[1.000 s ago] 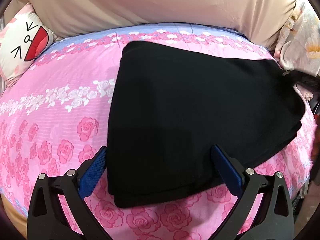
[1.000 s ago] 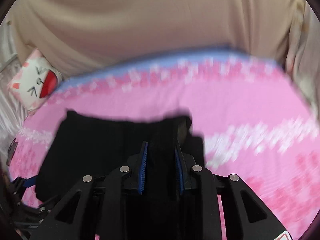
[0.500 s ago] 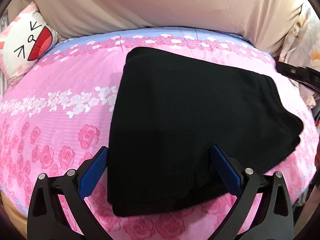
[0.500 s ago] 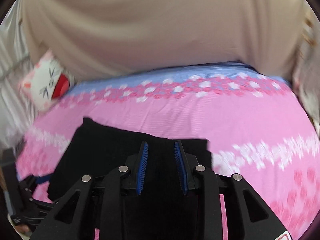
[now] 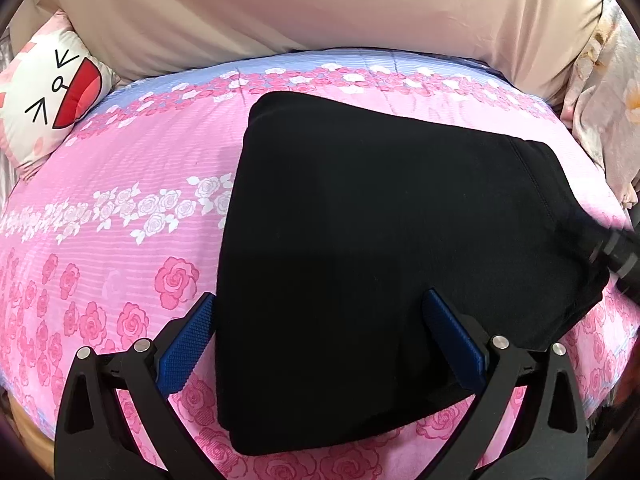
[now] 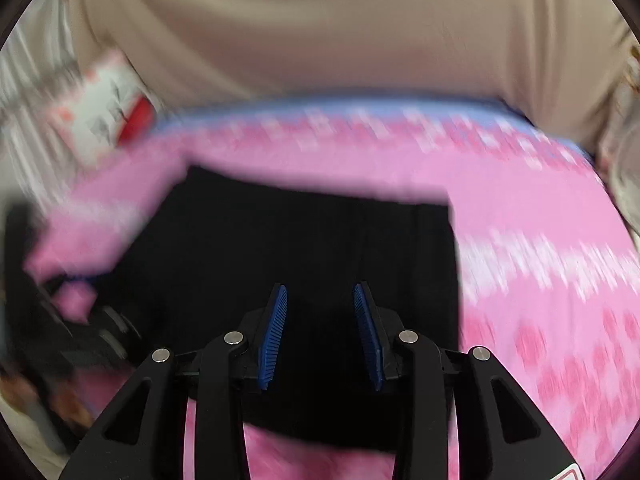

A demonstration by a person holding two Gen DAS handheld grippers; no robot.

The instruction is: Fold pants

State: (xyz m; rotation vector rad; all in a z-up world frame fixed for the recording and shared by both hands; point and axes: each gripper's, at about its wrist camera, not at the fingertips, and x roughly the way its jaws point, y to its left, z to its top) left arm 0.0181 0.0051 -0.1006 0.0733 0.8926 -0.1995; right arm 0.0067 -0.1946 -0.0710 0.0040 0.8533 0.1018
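Black pants (image 5: 380, 200) lie folded into a thick flat pad on the pink rose bedsheet (image 5: 120, 200). My left gripper (image 5: 320, 298) is wide open, its blue pads straddling the near edge of the pad without pressing it. In the right wrist view, which is blurred by motion, the pants (image 6: 300, 232) fill the middle. My right gripper (image 6: 320, 287) hovers over their right part with its jaws opening. No cloth is pinched between the pads. Its black tip (image 5: 618, 252) shows at the pants' right edge in the left wrist view.
A cartoon-face pillow (image 5: 52, 96) sits at the far left corner of the bed. A beige drape (image 5: 320, 8) hangs behind the bed. A floral cloth (image 5: 612, 112) hangs at the right. Bare sheet lies left of the pants.
The right gripper let go of the fold it held, and the pants settled flat. Its jaws widened and it sank toward the pants' right edge. The left gripper stayed in place.
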